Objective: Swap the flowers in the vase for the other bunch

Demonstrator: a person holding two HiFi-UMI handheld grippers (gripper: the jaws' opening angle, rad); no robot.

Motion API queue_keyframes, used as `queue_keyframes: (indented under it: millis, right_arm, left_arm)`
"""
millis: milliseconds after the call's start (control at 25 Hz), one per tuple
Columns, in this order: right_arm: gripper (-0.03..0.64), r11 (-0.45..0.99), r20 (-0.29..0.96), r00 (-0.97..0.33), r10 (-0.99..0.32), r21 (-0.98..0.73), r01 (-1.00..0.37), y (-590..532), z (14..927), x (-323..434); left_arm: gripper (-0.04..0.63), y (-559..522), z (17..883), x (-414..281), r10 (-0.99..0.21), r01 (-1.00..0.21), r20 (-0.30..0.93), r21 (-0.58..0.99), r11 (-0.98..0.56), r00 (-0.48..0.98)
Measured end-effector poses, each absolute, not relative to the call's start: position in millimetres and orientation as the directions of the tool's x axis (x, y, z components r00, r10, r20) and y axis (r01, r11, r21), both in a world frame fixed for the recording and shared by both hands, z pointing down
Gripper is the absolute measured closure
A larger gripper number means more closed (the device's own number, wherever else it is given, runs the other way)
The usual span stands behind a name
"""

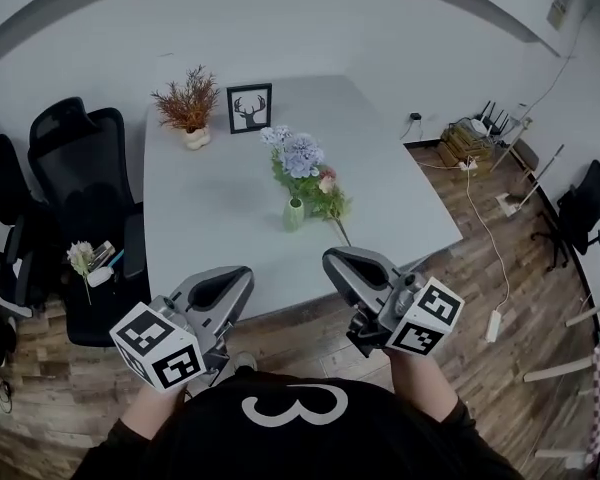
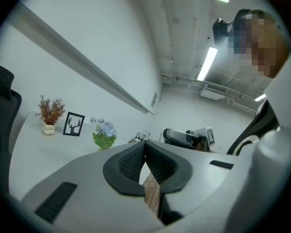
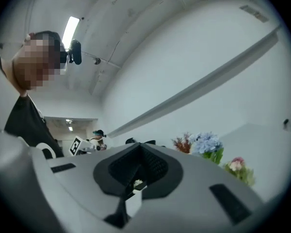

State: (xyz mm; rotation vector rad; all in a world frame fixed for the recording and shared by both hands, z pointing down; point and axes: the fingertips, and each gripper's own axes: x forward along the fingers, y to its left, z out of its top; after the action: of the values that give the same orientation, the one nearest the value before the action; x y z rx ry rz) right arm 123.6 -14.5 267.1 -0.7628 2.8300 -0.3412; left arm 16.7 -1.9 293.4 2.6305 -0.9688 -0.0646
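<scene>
A small green vase (image 1: 294,214) stands mid-table with blue hydrangea flowers (image 1: 300,154) in it. A second bunch with pink blooms (image 1: 327,182) lies just right of the vase, its stem (image 1: 340,230) pointing to the table's near edge. Both grippers hover off the near edge, well short of the flowers. My left gripper (image 1: 242,274) is shut and empty, its pads meeting at the tip (image 2: 144,144). My right gripper (image 1: 331,260) is also shut with nothing in it (image 3: 138,147). The flowers show far off in the left gripper view (image 2: 104,130) and the right gripper view (image 3: 208,143).
A framed deer picture (image 1: 249,107) and a pot of dried rust-coloured plant (image 1: 188,103) stand at the table's (image 1: 200,228) far side. Black office chairs (image 1: 85,168) line the left, one seat bearing a white flower (image 1: 80,258). Cables and a router (image 1: 475,133) lie on the floor at right.
</scene>
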Motion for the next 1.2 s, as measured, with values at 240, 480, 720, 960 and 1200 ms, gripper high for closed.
queue_keyframes:
  millis: [240,480,720,960,1200]
  right_arm:
    - [0.609,0.856,0.000,-0.896,-0.444,-0.295,-0.424,34,290,129]
    - [0.609,0.835,0.052,-0.887,-0.459,-0.315,-0.451,55,308,145]
    - [0.611,0.834,0.059,-0.885,-0.463,-0.309,-0.457,68,314,150]
    - [0.611,0.836,0.059,-0.884,-0.464,-0.302,-0.459,74,315,153]
    - [0.611,0.833,0.037,-0.886,-0.463,-0.323,-0.449,77,314,155]
  left_arm:
    - [0.584,38,289,50,-0.594,-0.587,0.068,0.281,-0.760,0.802]
    - [0.584,58,287,73,-0.562,-0.556,0.067,0.277,-0.784,0.825]
    - [0.584,74,291,90,-0.536,-0.534,0.076,0.272,-0.800,0.841]
    - [0.584,81,297,94,-0.537,-0.537,0.085,0.282,-0.795,0.840]
    - [0.584,83,297,96,-0.536,-0.535,0.082,0.284,-0.796,0.840]
